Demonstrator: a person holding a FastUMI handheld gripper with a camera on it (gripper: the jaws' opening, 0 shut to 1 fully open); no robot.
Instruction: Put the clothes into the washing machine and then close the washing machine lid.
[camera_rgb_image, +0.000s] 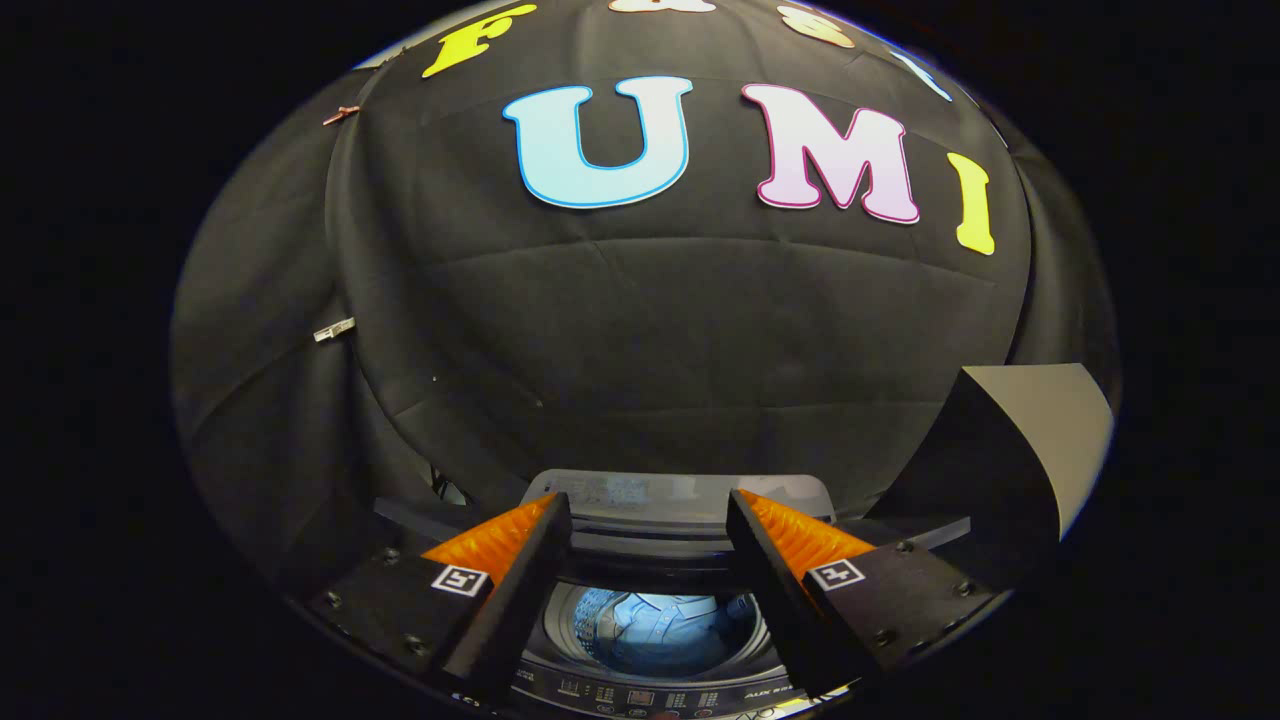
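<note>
My gripper (648, 515) is open, with nothing between its fingers, held above the top-loading washing machine (640, 690). Below and between the fingers the drum opening shows a light blue garment (665, 625) lying inside. The lid (680, 495) stands raised at the back of the machine, just beyond the fingertips. The machine's control panel (640, 697) runs along the near edge under the fingers.
The black cloth wall of the booth (640, 340) rises close behind the machine. A dark panel with a pale face (1040, 430) stands to the right of the machine.
</note>
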